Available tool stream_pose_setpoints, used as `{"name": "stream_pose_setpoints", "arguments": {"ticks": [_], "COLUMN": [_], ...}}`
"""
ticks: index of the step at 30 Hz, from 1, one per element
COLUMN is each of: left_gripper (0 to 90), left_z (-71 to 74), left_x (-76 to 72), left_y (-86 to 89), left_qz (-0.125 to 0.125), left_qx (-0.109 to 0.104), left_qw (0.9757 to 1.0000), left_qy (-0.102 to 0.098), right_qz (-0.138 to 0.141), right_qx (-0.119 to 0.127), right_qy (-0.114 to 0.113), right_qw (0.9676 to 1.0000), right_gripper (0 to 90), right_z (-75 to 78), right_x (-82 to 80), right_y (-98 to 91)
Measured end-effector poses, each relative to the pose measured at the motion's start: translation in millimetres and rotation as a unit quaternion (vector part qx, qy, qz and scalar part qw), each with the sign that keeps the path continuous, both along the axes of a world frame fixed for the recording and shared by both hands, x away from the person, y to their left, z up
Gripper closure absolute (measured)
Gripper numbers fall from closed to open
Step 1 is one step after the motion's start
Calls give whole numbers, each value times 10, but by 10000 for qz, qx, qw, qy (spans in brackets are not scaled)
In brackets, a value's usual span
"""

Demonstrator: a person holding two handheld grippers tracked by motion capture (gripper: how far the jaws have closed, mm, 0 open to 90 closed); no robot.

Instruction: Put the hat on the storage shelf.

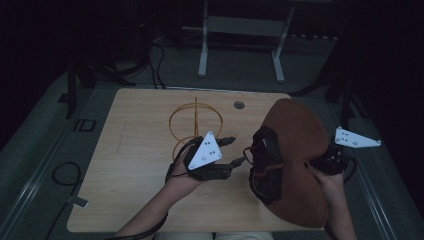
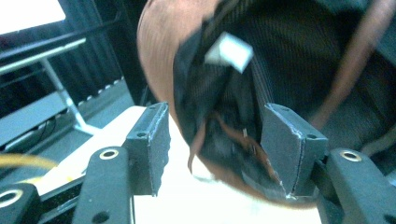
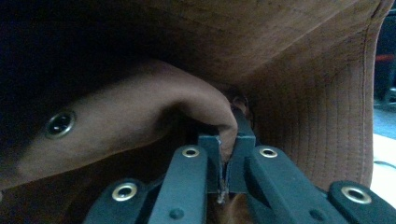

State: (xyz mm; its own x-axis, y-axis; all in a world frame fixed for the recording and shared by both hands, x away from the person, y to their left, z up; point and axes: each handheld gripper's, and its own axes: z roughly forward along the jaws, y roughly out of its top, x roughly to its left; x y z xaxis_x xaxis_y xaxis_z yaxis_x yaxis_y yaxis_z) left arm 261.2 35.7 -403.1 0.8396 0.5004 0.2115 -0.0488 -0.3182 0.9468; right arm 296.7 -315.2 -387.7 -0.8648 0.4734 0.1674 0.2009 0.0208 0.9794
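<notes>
Right gripper [image 3: 227, 154]: fingers clenched on a fold of the brown hat [image 1: 295, 150], which was held raised above the tabletop's [image 1: 135, 150] right edge. Left gripper [image 2: 215, 144]: fingers released, straddling the hat's dark lining without pressing. A wire stand [image 1: 195, 122] stood near the far edge.

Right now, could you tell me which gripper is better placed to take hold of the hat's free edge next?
Probably the left. The left gripper is open, its jaws pointing at the dark inside of the brown hat, just short of the near rim. The right gripper is shut on a fold of the hat, holding it up.
</notes>
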Motion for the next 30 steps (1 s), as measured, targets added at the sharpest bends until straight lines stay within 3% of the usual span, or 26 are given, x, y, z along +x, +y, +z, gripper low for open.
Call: {"name": "stream_pose_setpoints", "arguments": {"ticks": [7,11,16,18,19,22,26,30], "left_gripper": [429,429,429,429,429,429,429,356], "left_z": [-187,-328,-508,-508,-654,-817,-1012,-1204], "left_x": [-79,-134,-199,-199,-227,-282,-354,-369], "left_y": [236,382,625,625,773,922,1210,1532], "left_qz": [166,340,437,437,564,852,1254,1873], "left_qx": [175,328,354,354,357,452,270,223], "left_qw": [9993,9983,9969,9969,9949,9921,9869,9738], "left_qy": [270,350,551,551,755,801,978,1272], "right_qz": [-386,-470,-552,-542,-534,-537,-522,-508], "right_qx": [-43,-93,-163,-169,-177,-203,-243,-265], "right_qy": [-59,-68,-67,-71,-60,-29,-25,-54], "right_qw": [9992,9988,9983,9984,9984,9983,9983,9983], "right_gripper": [876,875,875,875,875,875,875,875], "right_z": [74,110,142,148,161,179,214,286], "right_x": [167,246,329,344,377,433,502,599], "right_y": [-51,-22,44,60,97,156,242,330]}}
